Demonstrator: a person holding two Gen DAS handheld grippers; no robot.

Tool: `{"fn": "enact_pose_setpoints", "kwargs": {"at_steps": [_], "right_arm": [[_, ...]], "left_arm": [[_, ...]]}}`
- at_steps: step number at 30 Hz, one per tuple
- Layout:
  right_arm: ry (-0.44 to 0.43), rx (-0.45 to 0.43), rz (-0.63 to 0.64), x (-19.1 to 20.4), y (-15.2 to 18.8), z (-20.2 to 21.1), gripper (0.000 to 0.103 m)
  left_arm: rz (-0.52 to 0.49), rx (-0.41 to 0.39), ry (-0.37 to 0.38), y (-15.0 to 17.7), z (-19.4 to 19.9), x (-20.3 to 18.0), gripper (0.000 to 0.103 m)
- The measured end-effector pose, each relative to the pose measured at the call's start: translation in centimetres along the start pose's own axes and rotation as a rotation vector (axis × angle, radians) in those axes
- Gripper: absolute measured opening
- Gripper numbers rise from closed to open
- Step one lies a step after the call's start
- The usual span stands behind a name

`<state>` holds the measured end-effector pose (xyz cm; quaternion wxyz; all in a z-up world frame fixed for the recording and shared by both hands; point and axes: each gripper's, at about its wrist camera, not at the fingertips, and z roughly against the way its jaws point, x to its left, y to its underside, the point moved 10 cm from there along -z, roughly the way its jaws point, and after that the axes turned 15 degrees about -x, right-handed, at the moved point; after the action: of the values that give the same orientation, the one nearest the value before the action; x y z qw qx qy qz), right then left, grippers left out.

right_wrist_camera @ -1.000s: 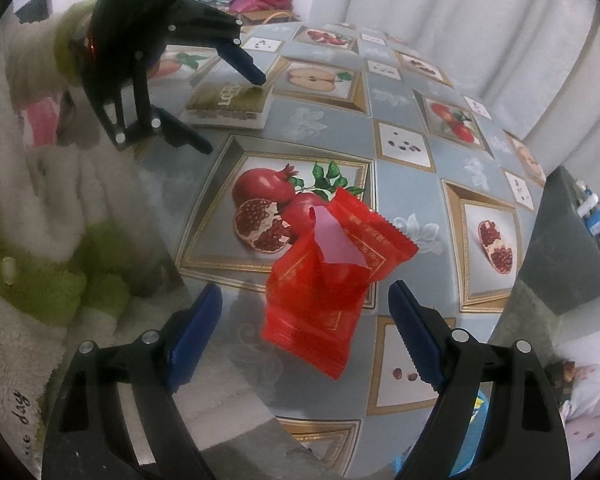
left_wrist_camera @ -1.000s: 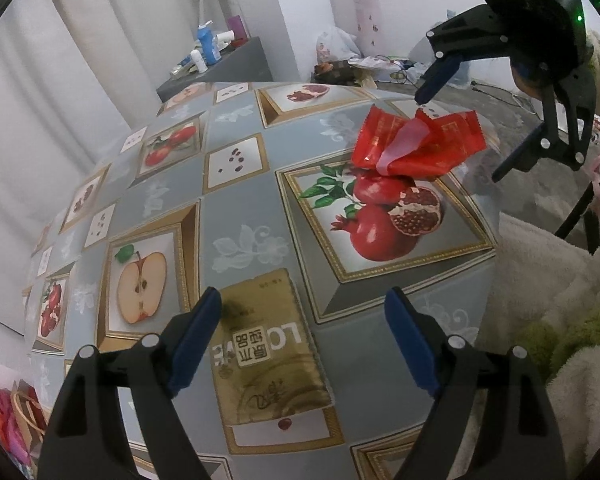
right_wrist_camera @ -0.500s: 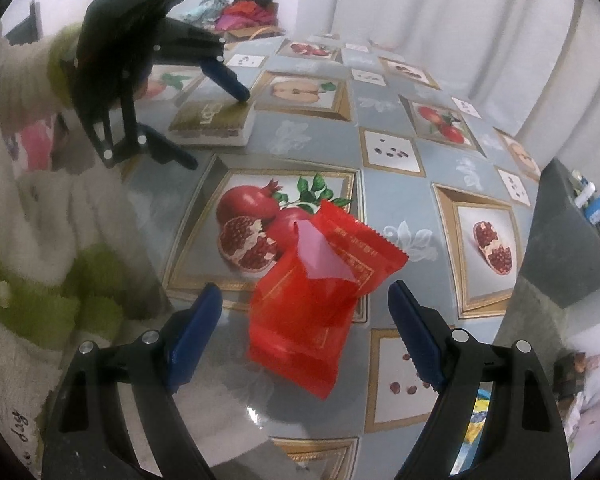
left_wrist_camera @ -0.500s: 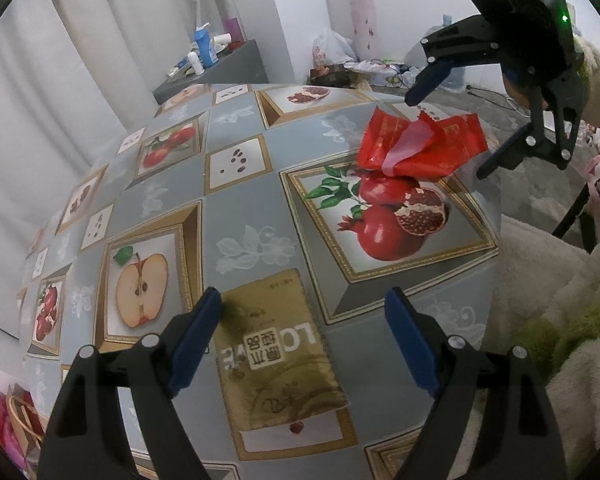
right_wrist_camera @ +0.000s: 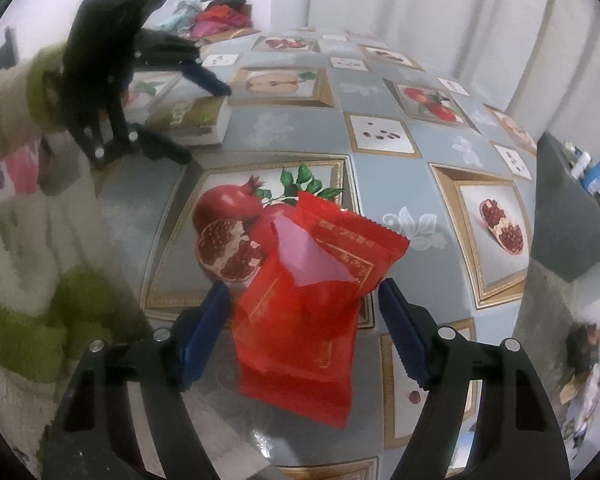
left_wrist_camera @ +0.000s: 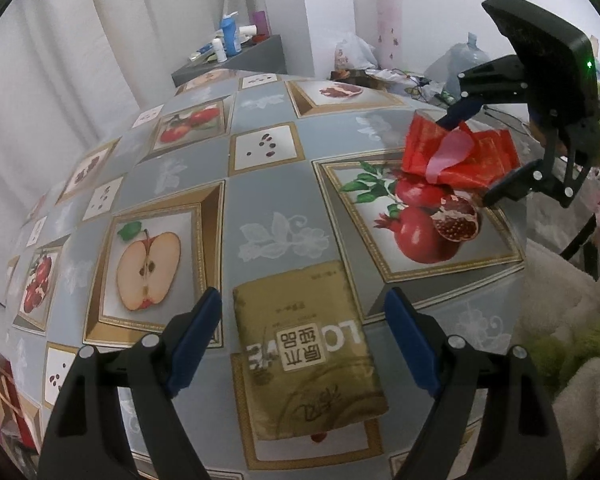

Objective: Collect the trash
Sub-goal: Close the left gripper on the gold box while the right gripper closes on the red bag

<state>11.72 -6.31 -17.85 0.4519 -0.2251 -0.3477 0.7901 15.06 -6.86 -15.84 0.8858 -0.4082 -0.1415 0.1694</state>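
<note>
My right gripper [right_wrist_camera: 302, 320] is closing around the red wrapper [right_wrist_camera: 316, 288], pads not yet pressing, near the table's [left_wrist_camera: 260, 184] front edge. My left gripper [left_wrist_camera: 306, 338] stands wide over the gold packet [left_wrist_camera: 304, 352] at that edge. White curtains [left_wrist_camera: 52, 60] hang beyond the fruit-print cloth.

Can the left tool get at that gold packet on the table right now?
Probably yes. The gold packet lies flat between the open pads of the left tool, with nothing on top of it or in the way.
</note>
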Motion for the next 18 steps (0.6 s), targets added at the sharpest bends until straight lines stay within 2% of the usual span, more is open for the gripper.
{"fn": "enact_pose_setpoints", "kwargs": {"at_steps": [5, 9, 18], "right_arm": [[0.025, -0.027, -0.076, -0.7, -0.3, 0.7, 0.072], [0.039, -0.007, -0.142, -1.1, 0.5, 0.5, 0.079], [0.031, -0.003, -0.167, -1.0, 0.9, 0.0, 0.080]], "left_arm": [[0.019, -0.017, -0.032, -0.3, 0.7, 0.6, 0.081], [0.064, 0.010, -0.039, 0.6, 0.5, 1.0, 0.081], [0.105, 0.036, -0.050, 1.3, 0.0, 1.4, 0.081]]}}
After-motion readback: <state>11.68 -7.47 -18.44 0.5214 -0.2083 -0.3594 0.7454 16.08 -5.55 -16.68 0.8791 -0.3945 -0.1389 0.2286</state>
